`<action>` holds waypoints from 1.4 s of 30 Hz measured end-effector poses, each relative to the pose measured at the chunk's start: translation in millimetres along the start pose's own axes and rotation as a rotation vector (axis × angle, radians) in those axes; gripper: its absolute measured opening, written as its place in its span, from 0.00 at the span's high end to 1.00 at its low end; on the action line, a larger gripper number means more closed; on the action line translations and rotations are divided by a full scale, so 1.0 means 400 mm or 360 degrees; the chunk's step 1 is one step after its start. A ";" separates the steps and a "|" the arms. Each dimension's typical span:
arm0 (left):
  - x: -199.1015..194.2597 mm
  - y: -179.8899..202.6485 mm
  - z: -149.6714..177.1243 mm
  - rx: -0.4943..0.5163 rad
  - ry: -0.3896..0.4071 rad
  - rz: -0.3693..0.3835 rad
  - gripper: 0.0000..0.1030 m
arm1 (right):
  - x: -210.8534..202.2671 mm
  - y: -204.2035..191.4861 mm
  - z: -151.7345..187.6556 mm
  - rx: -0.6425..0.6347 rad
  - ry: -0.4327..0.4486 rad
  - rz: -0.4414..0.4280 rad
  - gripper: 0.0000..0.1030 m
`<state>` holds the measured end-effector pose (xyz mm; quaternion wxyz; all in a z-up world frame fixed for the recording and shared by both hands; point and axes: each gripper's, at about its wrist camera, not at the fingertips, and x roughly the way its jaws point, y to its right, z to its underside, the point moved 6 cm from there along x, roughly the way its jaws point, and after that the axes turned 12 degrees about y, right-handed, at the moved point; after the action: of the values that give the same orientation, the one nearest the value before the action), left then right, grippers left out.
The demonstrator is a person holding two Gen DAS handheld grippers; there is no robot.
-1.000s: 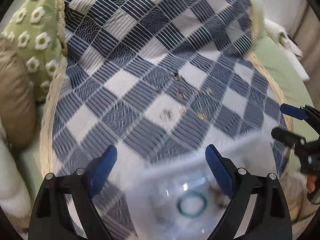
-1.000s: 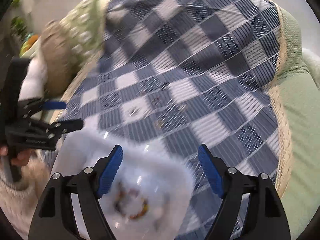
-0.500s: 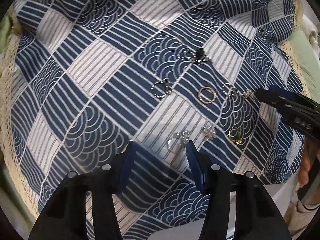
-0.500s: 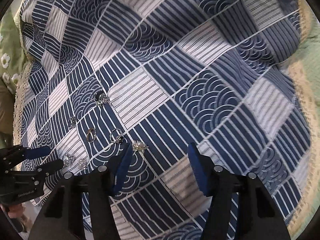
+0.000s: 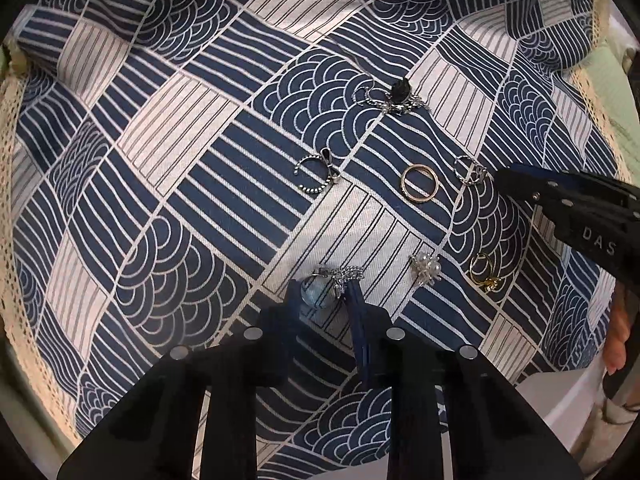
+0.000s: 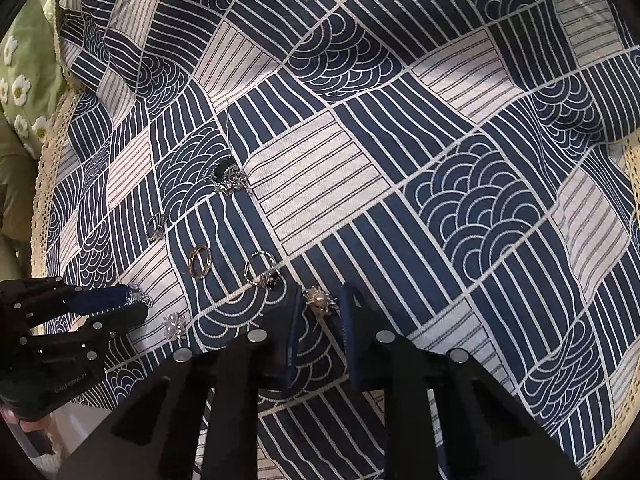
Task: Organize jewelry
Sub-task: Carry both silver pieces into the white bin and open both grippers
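Several rings lie on a blue-and-white patterned cloth. My left gripper is nearly closed around a ring with a pale blue stone; its fingers sit on either side of the stone. My right gripper is nearly closed around a gold ring with a pearl. Loose on the cloth are a plain gold band, a silver open ring, a black-stone piece, a pearl cluster and a gold ring. The right gripper also shows in the left wrist view.
The cloth has a cream lace edge. A green daisy-print cushion lies at the left. A white container corner shows at the lower right. The left gripper shows in the right wrist view.
Both grippers have dropped close to the cloth and narrowed their jaws, the left around the blue-stone ring, the right around the pearl ring. The white box has left the middle of both views.
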<state>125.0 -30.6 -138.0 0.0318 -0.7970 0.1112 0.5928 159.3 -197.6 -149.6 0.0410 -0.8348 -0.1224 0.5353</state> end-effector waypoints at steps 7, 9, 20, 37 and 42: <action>-0.035 -0.002 -0.049 0.0021 0.0095 -0.0013 0.79 | -0.062 0.008 -0.012 0.0004 0.0075 -0.0034 0.82; -0.084 -0.003 -0.057 0.0013 0.0166 0.0023 0.79 | -0.116 -0.001 -0.013 0.0000 0.0122 -0.0088 0.82; -0.339 0.066 0.136 0.0104 0.0384 0.0248 0.79 | -0.445 -0.154 0.193 -0.0350 0.0292 -0.0381 0.82; -0.188 0.093 0.344 0.0372 0.0128 0.0011 0.78 | -0.254 -0.164 0.429 -0.0486 -0.0117 -0.0236 0.82; -0.183 0.106 0.353 0.0404 0.0110 0.0031 0.78 | -0.251 -0.166 0.424 -0.0476 -0.0130 -0.0236 0.82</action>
<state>-36.5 -35.9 -106.5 0.1228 -0.8054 0.1943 0.5464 -44.5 -169.0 -119.4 -0.0493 -0.7978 -0.2634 0.5401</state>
